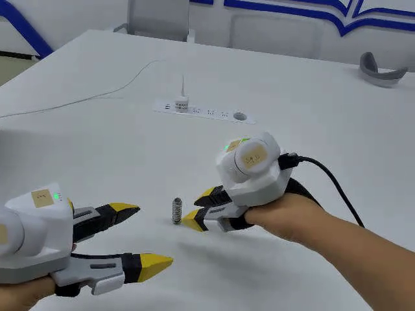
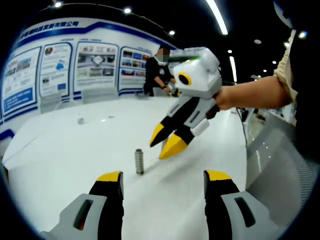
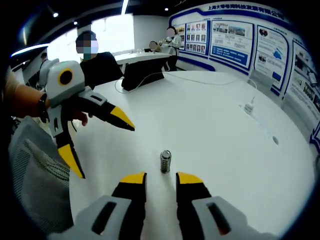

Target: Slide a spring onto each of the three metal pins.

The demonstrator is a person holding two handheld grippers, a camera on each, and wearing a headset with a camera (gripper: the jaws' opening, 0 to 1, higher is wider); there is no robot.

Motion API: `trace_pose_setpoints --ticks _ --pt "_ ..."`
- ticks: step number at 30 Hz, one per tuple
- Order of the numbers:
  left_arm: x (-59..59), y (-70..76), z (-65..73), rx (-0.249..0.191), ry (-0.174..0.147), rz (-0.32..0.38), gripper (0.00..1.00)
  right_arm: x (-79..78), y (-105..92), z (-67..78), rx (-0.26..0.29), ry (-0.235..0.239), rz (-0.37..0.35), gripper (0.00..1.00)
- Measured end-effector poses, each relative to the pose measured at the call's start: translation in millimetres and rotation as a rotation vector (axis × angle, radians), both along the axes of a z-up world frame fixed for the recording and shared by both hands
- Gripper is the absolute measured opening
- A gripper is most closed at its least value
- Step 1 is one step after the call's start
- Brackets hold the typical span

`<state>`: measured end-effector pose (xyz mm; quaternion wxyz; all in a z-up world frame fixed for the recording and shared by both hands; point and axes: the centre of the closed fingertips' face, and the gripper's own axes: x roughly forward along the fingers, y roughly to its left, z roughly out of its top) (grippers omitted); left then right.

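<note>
A: Beside the pin [image 1: 177, 211], upright with a spring [image 3: 165, 161] round it: right gripper [image 1: 196, 208], jaws narrowly parted, empty. Left gripper [image 1: 150, 234], nearer the person, spread wide, empty.

B: Risk: a jaw tip nudging the pin could topple it. Room: bare table [image 1: 292, 129] all round the pin; power strip [image 1: 204, 111] well beyond.

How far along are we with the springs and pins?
Looks done: one spring stands upright on the table, apparently on its pin, though the coil hides the pin. In hand: nothing; the right gripper sits close beside that spring, jaws slightly apart and empty, and the left gripper is wide open. Left: going by the task, two more pins to fit.
</note>
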<state>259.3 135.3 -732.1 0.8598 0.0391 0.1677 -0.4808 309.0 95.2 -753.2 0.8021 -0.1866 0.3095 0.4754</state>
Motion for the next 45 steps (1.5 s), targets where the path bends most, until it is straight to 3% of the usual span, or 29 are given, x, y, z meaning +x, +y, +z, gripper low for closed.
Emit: trace_pose_setpoints --ticks 20,45 --pt "0.2 -3.2 -0.6 -0.006 0.005 -0.002 0.67 -16.5 -9.7 4.6 0.037 -0.005 -0.02 0.26" --pt "1.8 -9.2 -0.5 -0.013 0.007 -0.01 0.68 -29.6 -35.6 7.8 0.087 -0.008 -0.092 0.27"
